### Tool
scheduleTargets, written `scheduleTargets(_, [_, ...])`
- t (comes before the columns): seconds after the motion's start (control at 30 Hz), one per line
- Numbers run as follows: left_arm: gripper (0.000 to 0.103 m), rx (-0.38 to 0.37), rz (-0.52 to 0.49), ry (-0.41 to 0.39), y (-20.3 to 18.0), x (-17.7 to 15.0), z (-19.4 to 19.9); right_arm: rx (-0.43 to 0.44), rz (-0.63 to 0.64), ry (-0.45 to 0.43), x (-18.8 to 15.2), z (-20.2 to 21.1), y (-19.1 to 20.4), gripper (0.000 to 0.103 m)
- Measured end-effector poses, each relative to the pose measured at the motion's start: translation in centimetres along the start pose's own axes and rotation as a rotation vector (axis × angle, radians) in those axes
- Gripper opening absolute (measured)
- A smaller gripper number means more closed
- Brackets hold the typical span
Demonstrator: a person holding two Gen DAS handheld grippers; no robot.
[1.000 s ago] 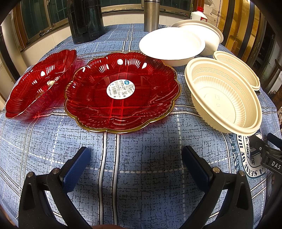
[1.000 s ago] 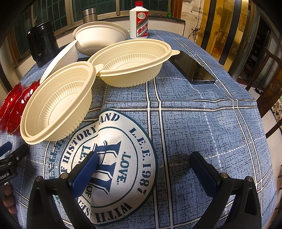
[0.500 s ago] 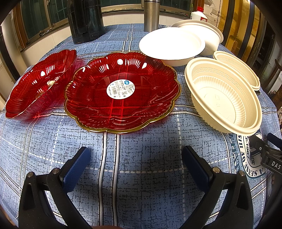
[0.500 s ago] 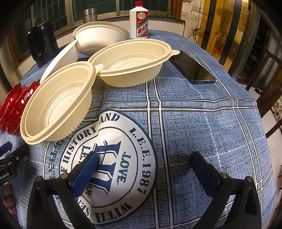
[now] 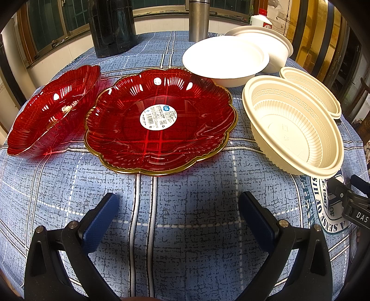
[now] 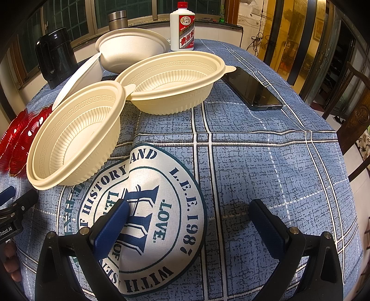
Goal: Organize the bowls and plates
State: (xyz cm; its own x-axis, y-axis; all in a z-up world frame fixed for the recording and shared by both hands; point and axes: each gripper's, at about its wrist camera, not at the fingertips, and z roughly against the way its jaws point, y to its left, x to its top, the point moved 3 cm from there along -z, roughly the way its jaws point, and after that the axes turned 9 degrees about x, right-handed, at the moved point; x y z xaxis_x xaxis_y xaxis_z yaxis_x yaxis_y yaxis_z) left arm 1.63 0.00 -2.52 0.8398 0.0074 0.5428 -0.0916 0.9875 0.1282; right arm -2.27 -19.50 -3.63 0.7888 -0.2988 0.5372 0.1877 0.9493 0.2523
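A large red plate with a gold rim and a round sticker lies flat ahead of my open, empty left gripper. A second red plate leans tilted at its left. Two white bowls stand behind, one further back. A cream ribbed bowl leans on another cream bowl at the right. In the right wrist view, the tilted cream bowl and the level one lie ahead-left of my open, empty right gripper.
A black jug and steel flask stand at the table's back. A white bottle and a dark phone lie back right. The table has a blue checked cloth with a round printed emblem. A wooden chair is at the right.
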Motion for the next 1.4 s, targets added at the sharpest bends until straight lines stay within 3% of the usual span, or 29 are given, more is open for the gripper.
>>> scheduleTargets(1.4, [0.103,0.000,-0.005,-0.002,0.30,0.31,-0.36,0.000,0.000,0.000,0.00,0.00,0.00,0.103])
